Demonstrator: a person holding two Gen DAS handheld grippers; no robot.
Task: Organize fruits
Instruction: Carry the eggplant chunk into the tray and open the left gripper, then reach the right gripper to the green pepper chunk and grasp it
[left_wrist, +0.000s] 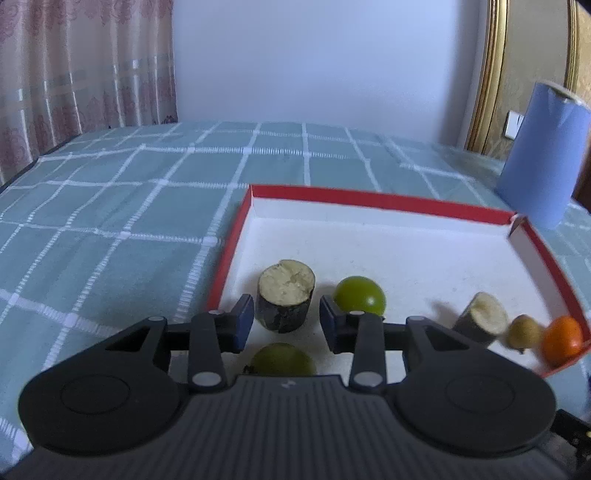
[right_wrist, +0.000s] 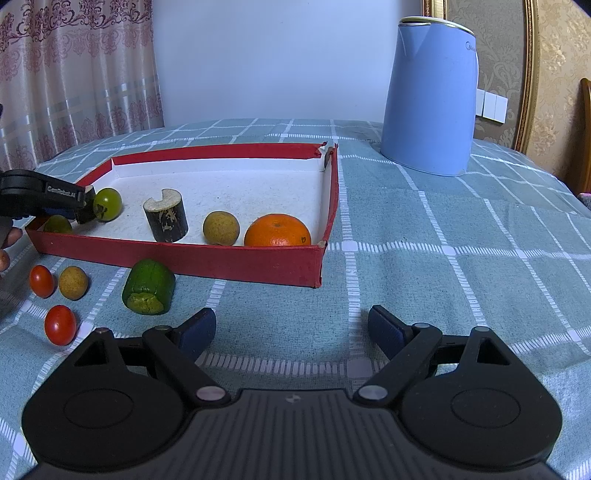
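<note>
The bench wore a teal checked cloth, with a blue kettle near its far right edge; a mark near the kettle's top was too small for me to read. The red tray held an orange in its near right corner, then a tan fruit, a dark sugarcane stub and a green fruit leftward.

My left claw stood over the tray's left end, its pads parted just clear of a second cane stub resting upright between them, so nothing was gripped. I judged the release nearly finished; doing it well meant widening a little more, then drawing straight back so neither pad tipped the stub or nudged the green fruit beside it. White lettering on that claw's arm seemed to read "GenRobot.AI".

My right claw hung wide and empty above bare cloth. Outside the tray's near edge lay a green cut piece, two cherry tomatoes and another tan fruit.
</note>
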